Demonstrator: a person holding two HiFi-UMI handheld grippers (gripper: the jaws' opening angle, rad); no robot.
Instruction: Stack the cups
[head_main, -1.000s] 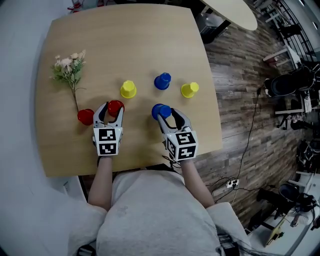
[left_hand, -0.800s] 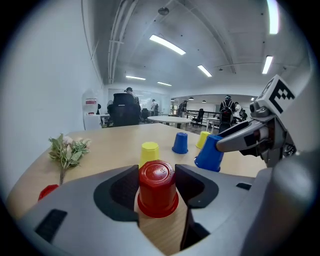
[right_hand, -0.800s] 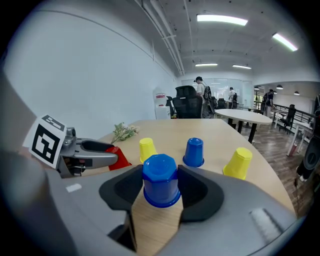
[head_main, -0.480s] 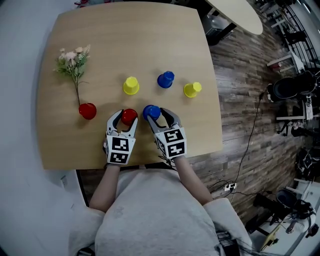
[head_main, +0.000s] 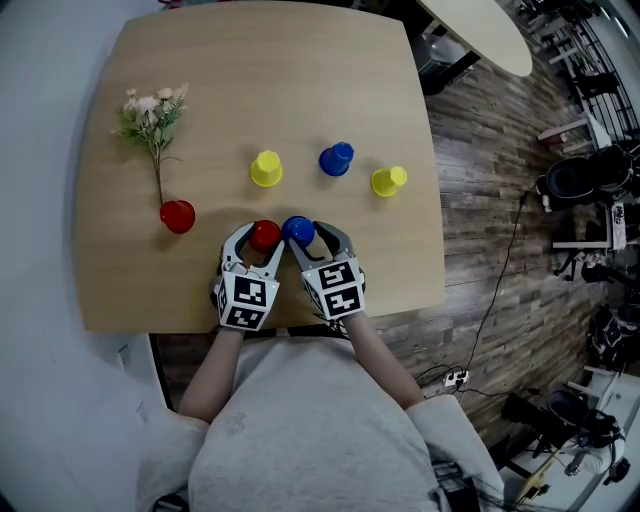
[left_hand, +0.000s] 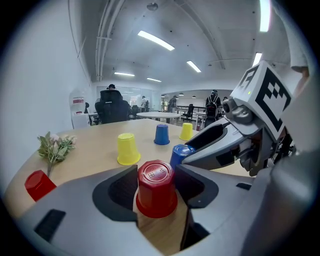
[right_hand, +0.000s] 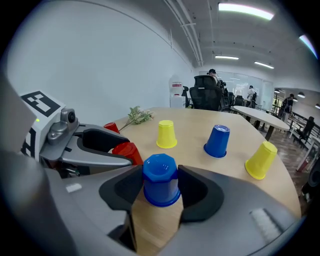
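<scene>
My left gripper is shut on an upside-down red cup, which fills the jaws in the left gripper view. Just to its right, my right gripper is shut on an upside-down blue cup, seen close in the right gripper view. The two held cups sit side by side near the table's front edge, almost touching. Farther back stand a yellow cup, a blue cup and a tipped yellow cup. Another red cup rests at the left.
A sprig of dried flowers lies at the far left of the wooden table. The table's right edge drops to a wood-plank floor with cables and office gear. Chairs and people show far behind in the gripper views.
Both grippers have come together with their cups: the left one carried the red cup rightward, the right one carried the blue cup leftward and slightly nearer me.
</scene>
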